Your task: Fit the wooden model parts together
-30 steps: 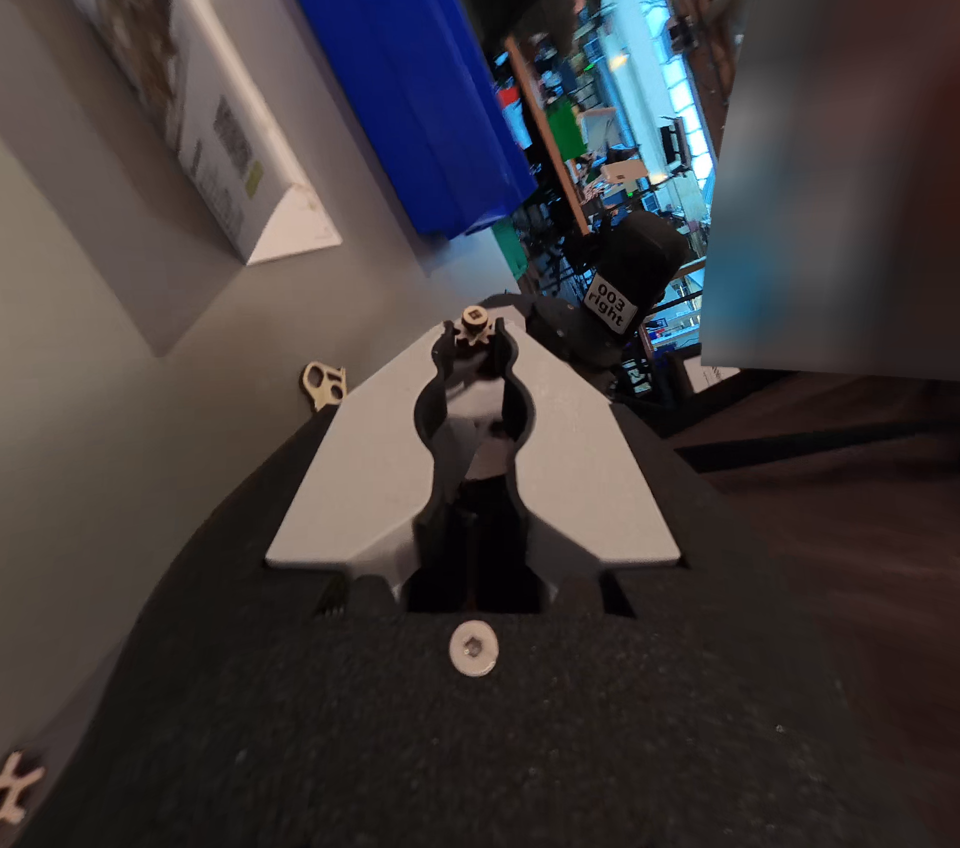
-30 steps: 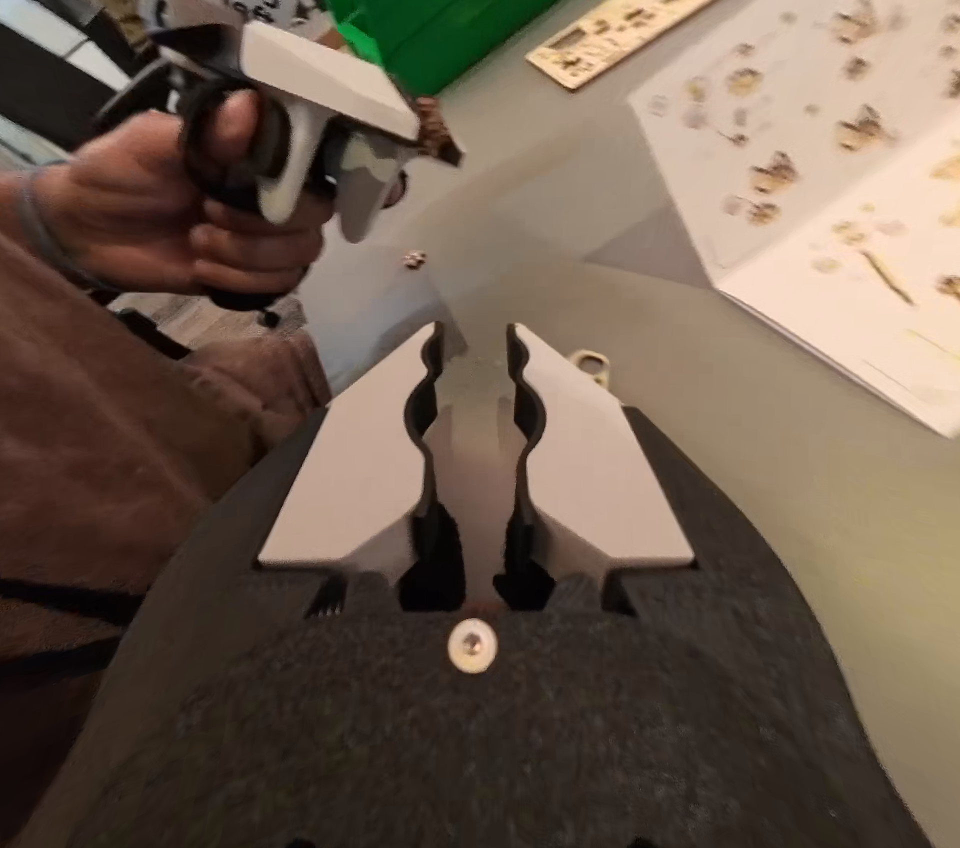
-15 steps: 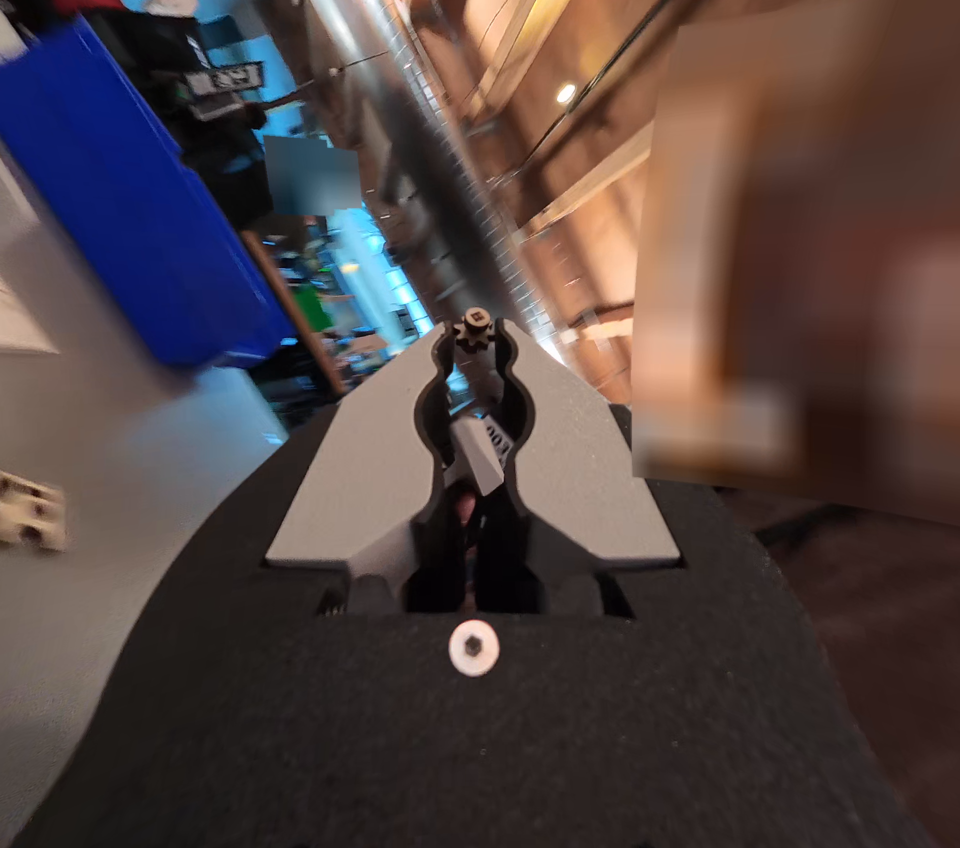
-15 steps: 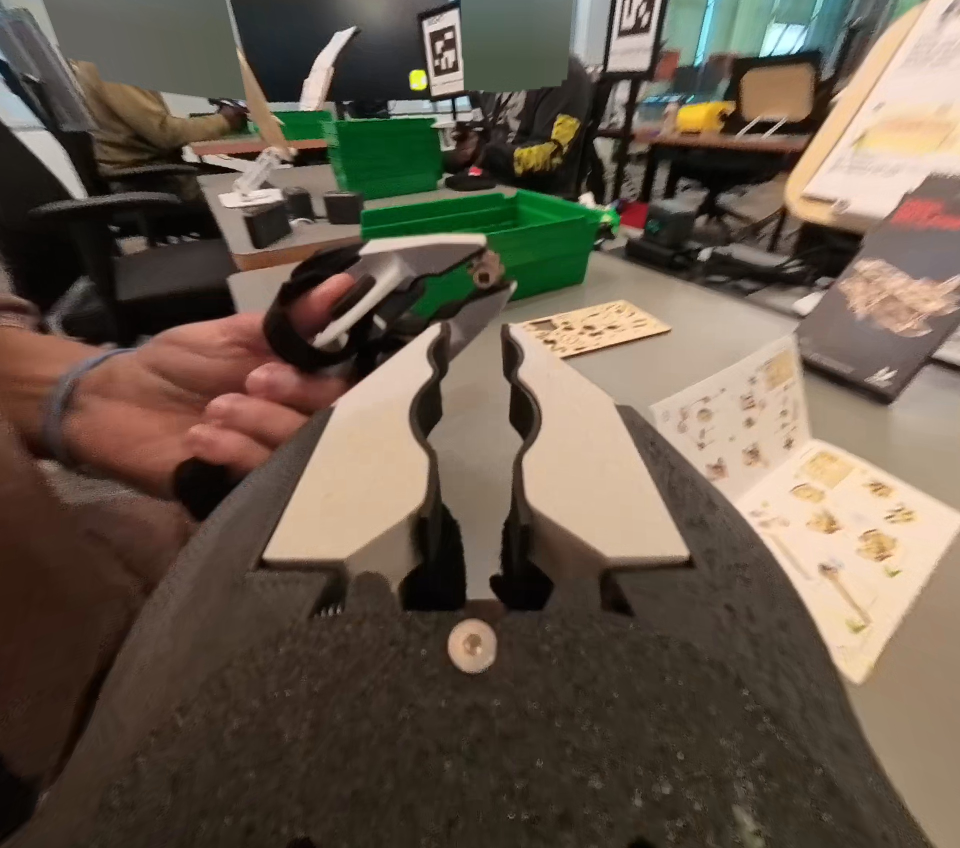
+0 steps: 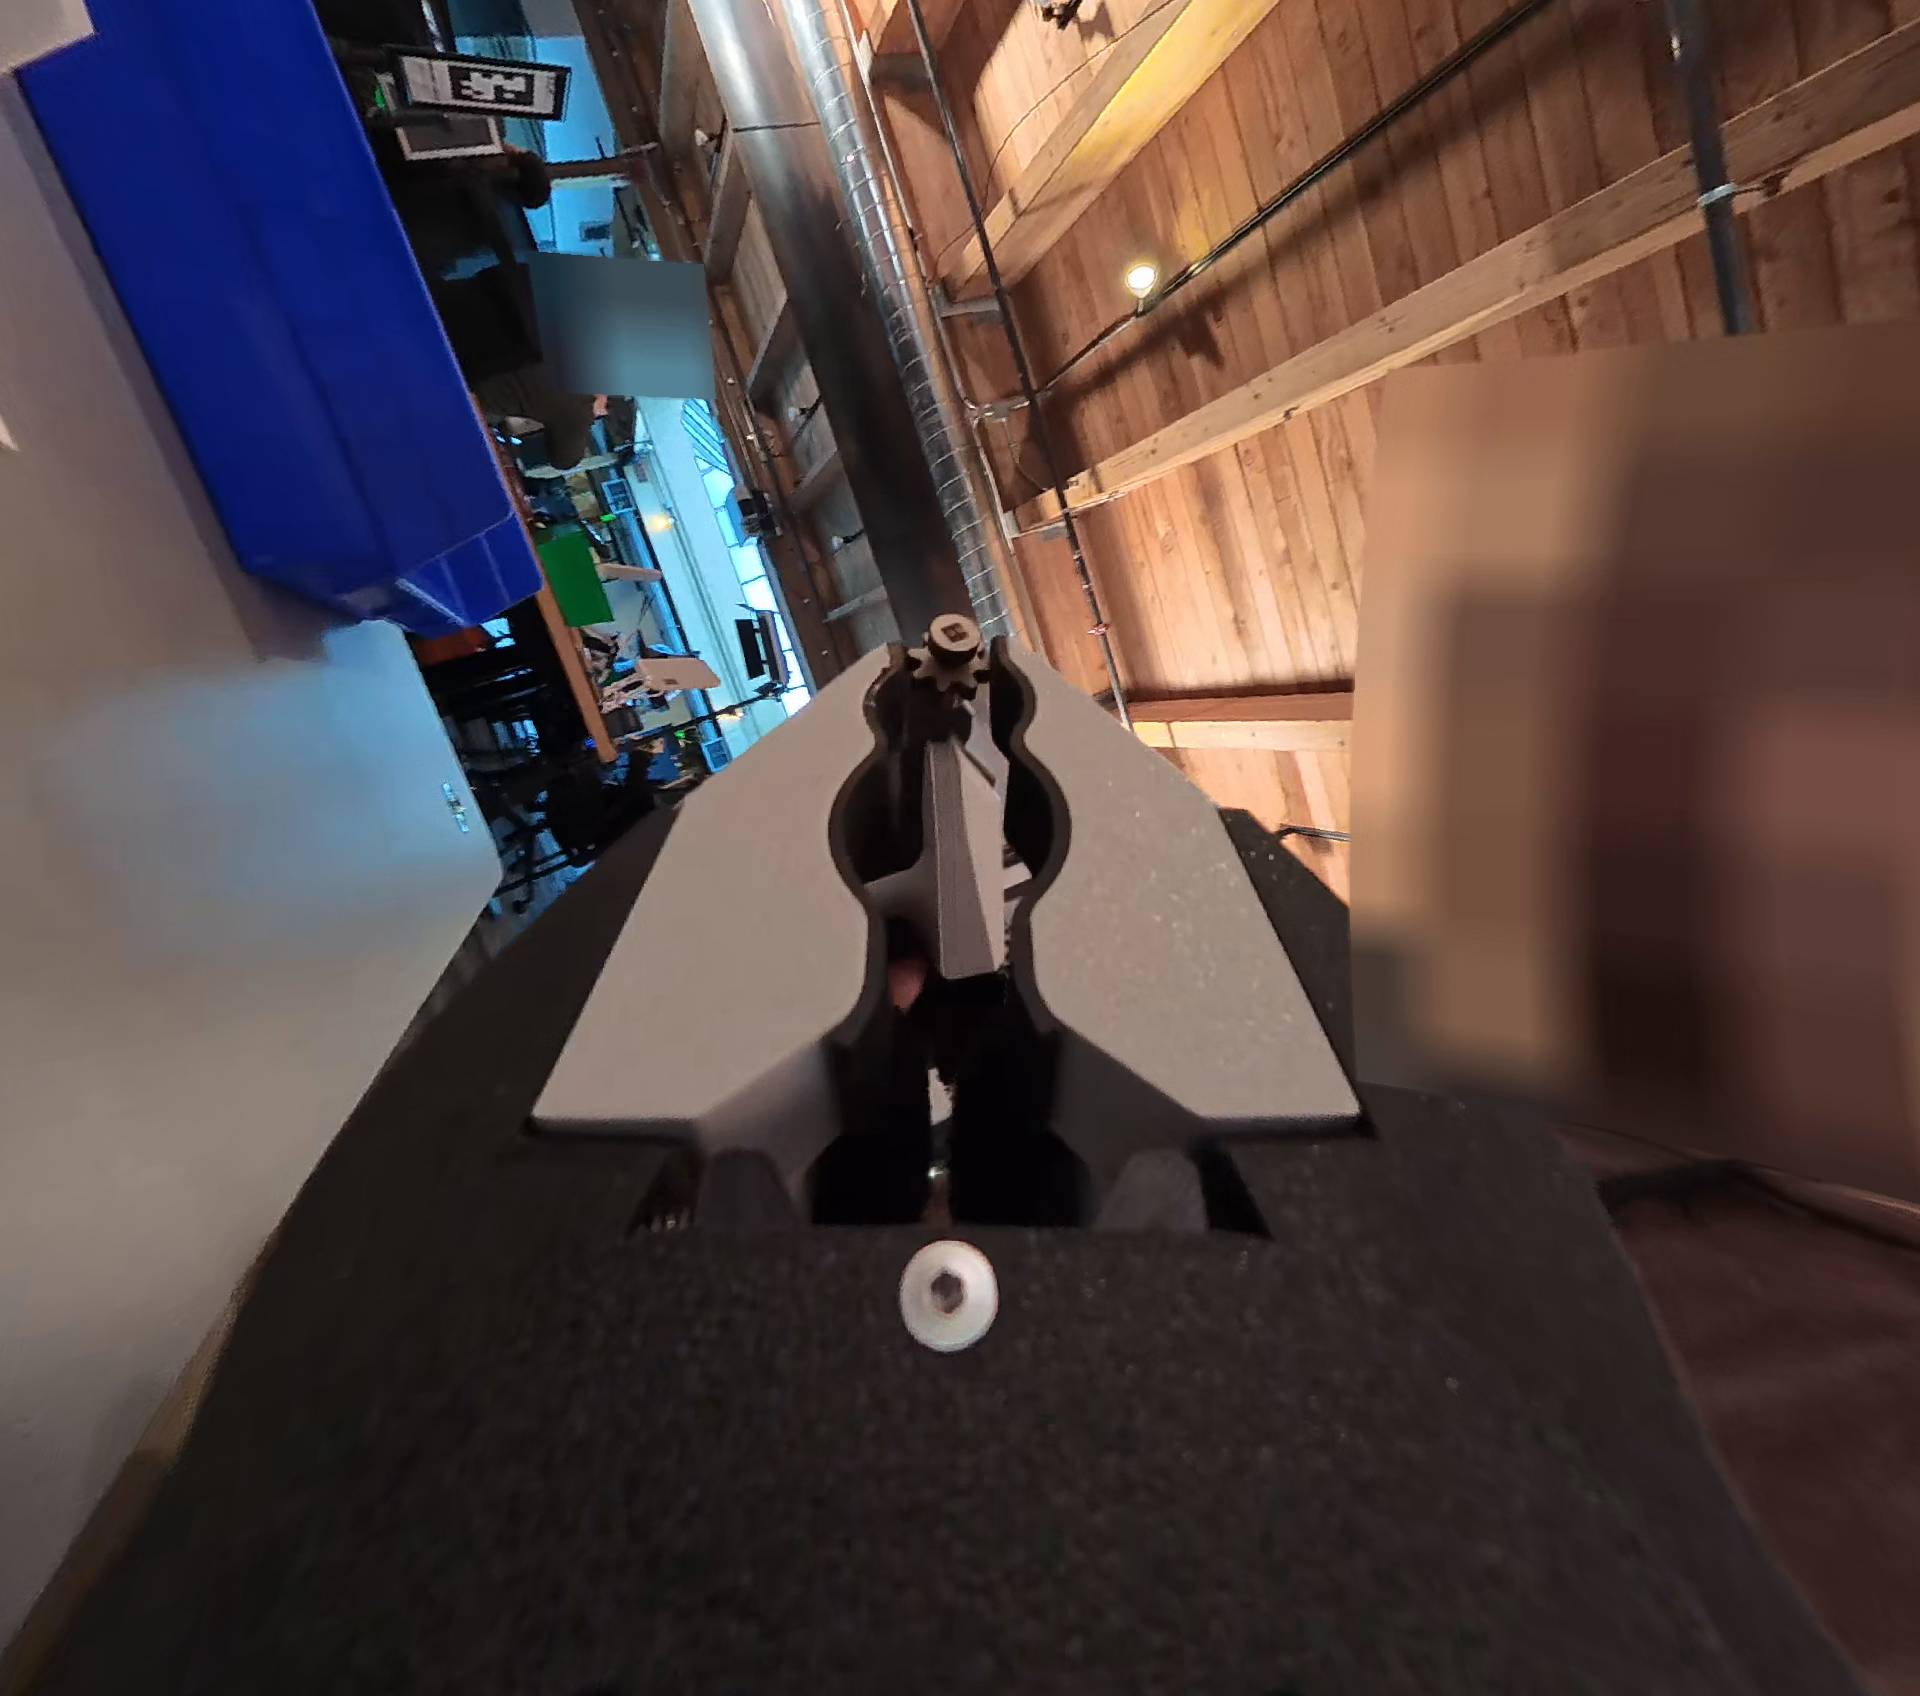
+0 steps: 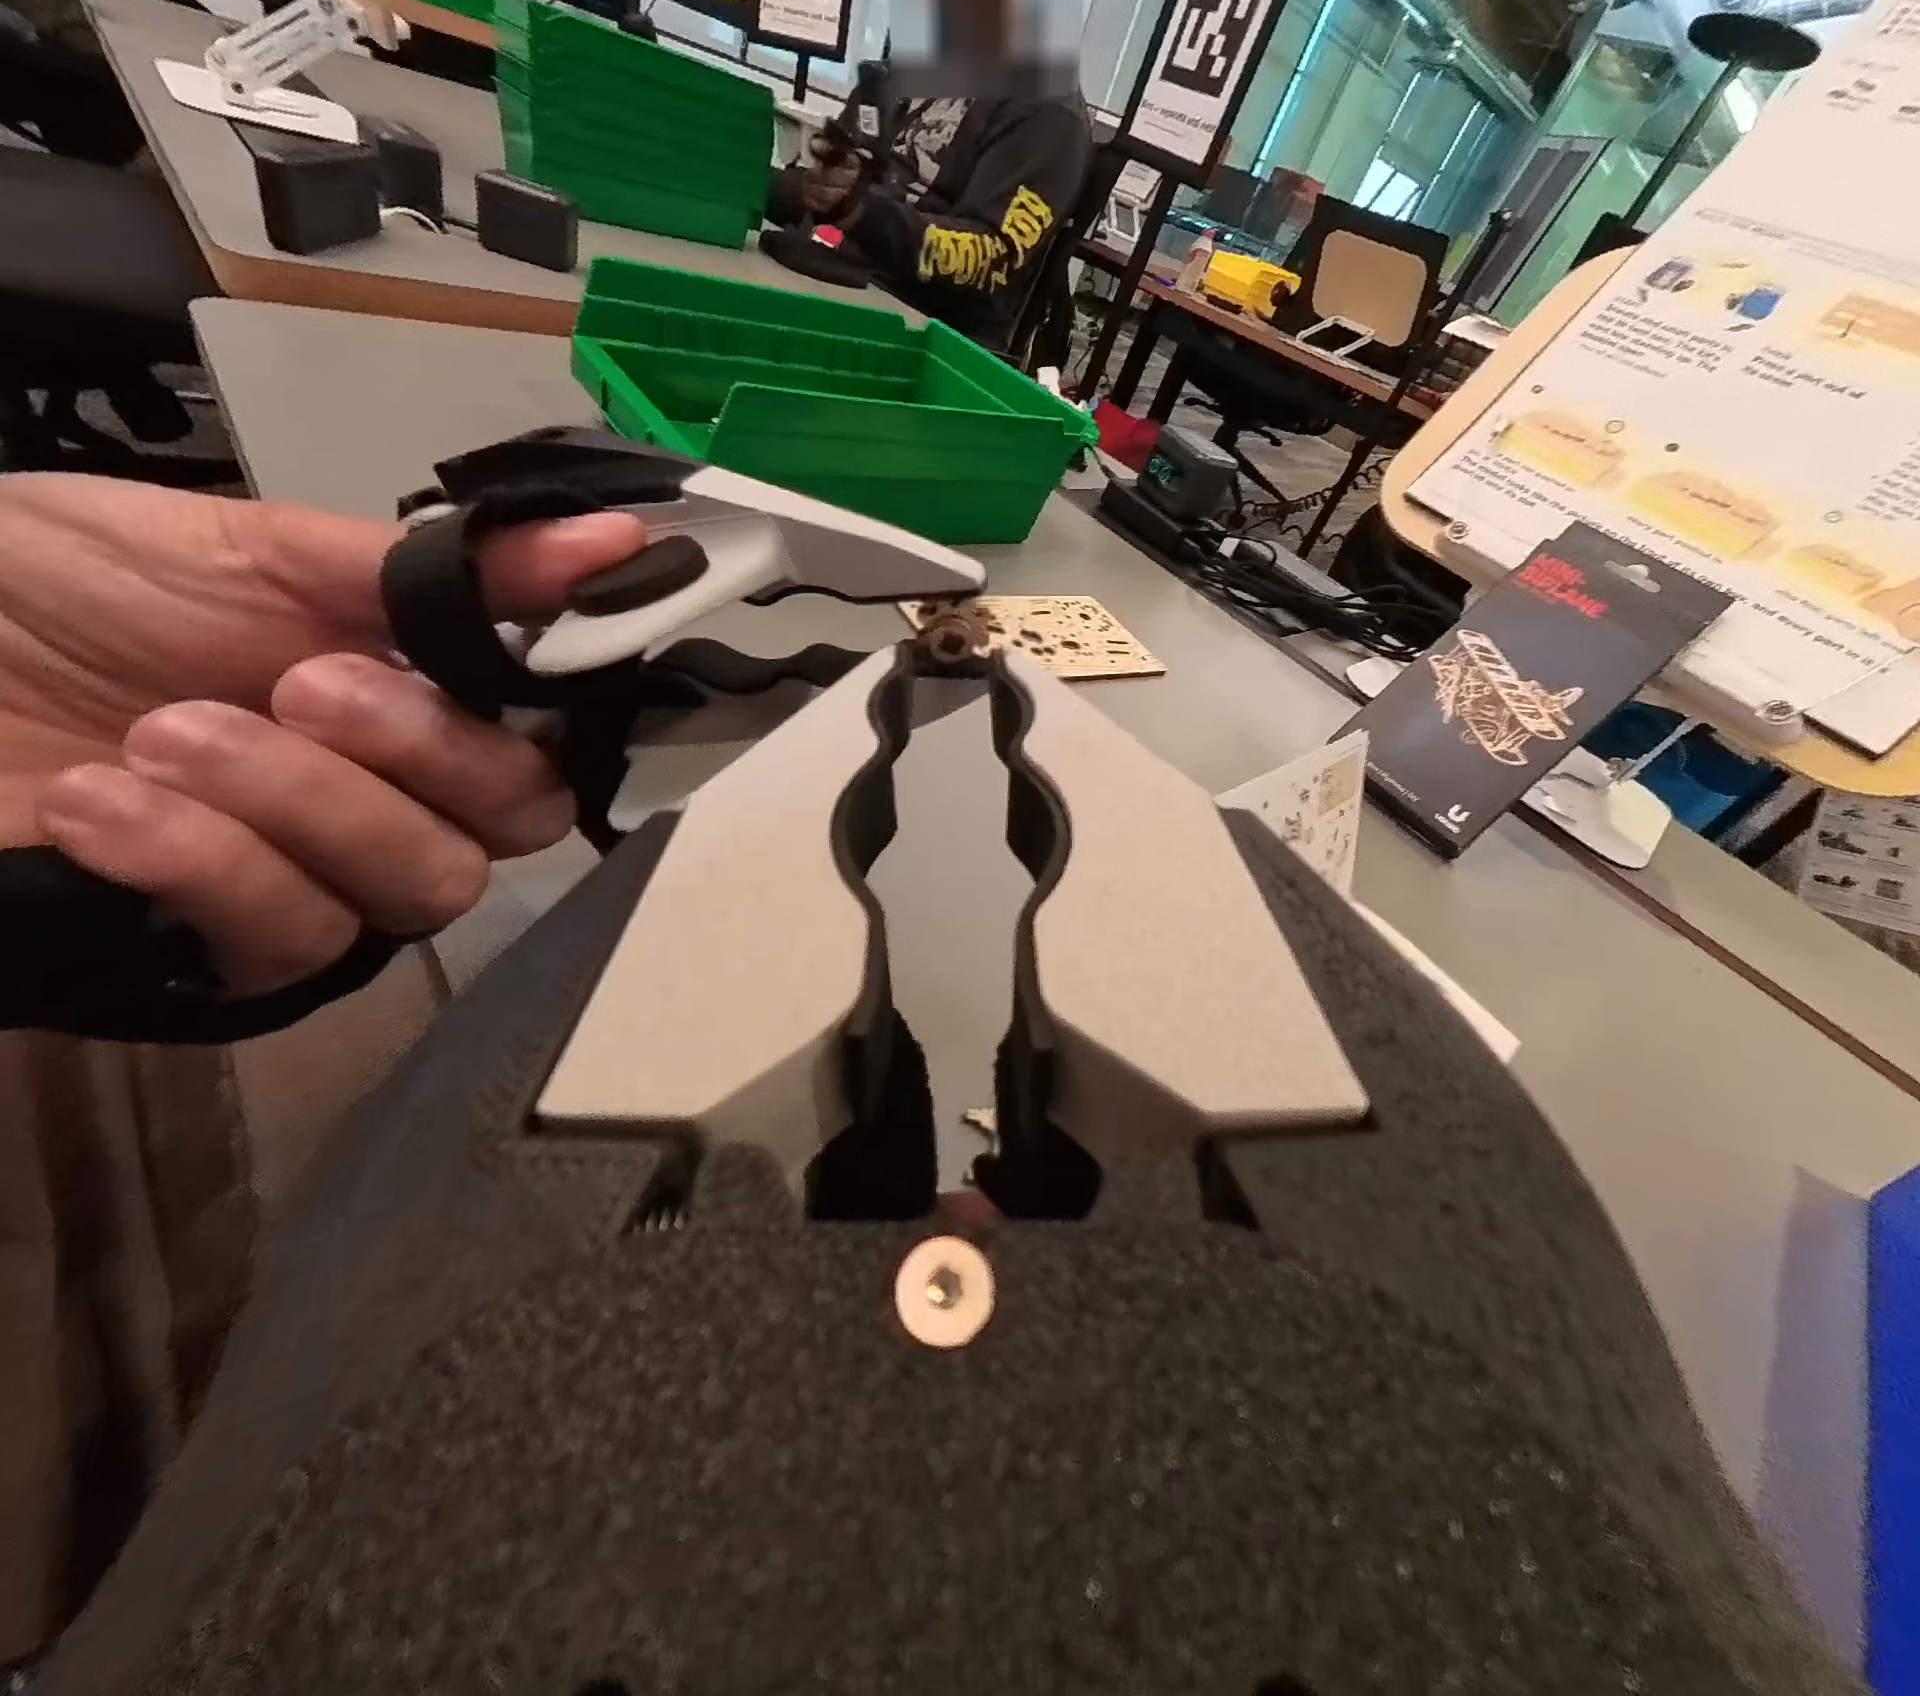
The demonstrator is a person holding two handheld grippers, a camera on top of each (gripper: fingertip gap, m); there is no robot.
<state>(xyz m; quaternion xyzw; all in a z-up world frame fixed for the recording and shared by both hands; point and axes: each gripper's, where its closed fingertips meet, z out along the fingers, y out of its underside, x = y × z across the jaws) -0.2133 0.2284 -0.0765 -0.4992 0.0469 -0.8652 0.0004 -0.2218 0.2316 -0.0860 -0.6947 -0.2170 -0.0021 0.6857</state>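
One small toothed wooden gear is clamped at the left gripper tips, raised off the table. Right gripper, empty and parted, brackets it; next: transfer grip carefully.

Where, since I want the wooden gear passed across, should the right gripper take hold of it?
Take the small gear by the toothed part that juts past the fingertips of the left gripper, coming head-on from the tip side. The left fingers pinch its rim on two sides, so only that outer part looks free. The open right gripper faces it; the gear is tiny, so the bite will be shallow.
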